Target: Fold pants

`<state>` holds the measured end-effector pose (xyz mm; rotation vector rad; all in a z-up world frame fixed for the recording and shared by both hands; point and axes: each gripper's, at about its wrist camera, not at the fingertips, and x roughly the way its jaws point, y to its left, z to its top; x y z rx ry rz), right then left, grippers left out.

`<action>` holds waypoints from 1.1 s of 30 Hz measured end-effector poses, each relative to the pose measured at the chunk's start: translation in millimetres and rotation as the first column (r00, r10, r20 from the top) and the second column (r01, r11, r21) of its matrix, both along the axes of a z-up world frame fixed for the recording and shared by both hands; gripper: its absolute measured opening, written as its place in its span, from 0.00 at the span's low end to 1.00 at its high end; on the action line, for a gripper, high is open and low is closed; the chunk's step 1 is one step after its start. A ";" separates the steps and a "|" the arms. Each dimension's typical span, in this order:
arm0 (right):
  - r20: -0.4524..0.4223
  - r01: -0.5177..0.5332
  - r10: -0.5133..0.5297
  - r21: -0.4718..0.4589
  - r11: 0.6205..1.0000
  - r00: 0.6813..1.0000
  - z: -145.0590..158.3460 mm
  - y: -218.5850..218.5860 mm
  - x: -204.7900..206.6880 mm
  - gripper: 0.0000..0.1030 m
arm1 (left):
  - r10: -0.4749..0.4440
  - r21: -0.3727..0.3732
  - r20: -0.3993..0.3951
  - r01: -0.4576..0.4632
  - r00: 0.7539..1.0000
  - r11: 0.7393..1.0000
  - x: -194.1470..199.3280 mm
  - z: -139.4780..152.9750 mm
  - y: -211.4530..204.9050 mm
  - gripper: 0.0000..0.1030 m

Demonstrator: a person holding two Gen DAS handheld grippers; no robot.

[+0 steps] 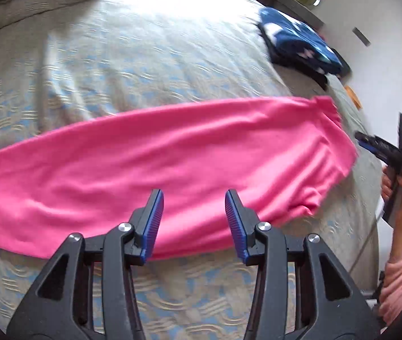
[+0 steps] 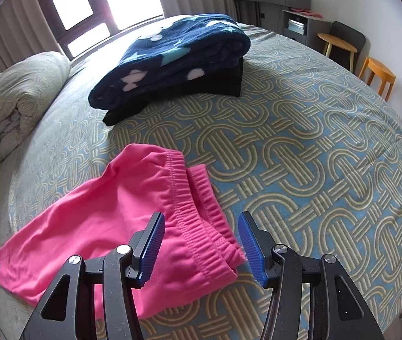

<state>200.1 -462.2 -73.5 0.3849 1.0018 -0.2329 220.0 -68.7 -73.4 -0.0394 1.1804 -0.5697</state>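
Bare bedspread (image 2: 300, 147) lies between folded blanket (image 2: 172, 56) and pants (image 2: 133, 215).

A home bedroom — patterned bed (image 2: 300, 141), pillow (image 2: 17, 96) (rumpled), curtained window (image 2: 87, 5).

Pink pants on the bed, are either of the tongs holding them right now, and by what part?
Nothing is held. Both the left tongs and right tongs are open above the pink pants, gripping no fabric.

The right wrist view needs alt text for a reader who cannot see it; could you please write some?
An open right gripper hovers over the elastic waistband of pink pants lying on a patterned bedspread. Behind them sits a folded navy blanket on a black garment, with a window beyond.
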 end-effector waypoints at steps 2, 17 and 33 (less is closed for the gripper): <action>0.014 -0.034 0.034 0.033 0.999 0.999 -3.0 2.2 -1.9 0.53 | -0.076 -0.028 -0.024 0.075 0.997 0.997 -17.5 -7.1 -32.6 0.50; 0.099 -0.152 0.143 0.090 0.984 0.985 -16.4 4.3 2.1 0.53 | -0.245 -0.029 -0.088 0.244 0.965 0.969 -41.7 -20.2 -139.5 0.60; 0.010 -0.263 0.263 0.092 0.960 0.965 -39.1 12.1 44.3 0.28 | -0.247 -0.031 -0.136 0.245 0.960 0.969 -44.2 -33.3 -158.6 0.17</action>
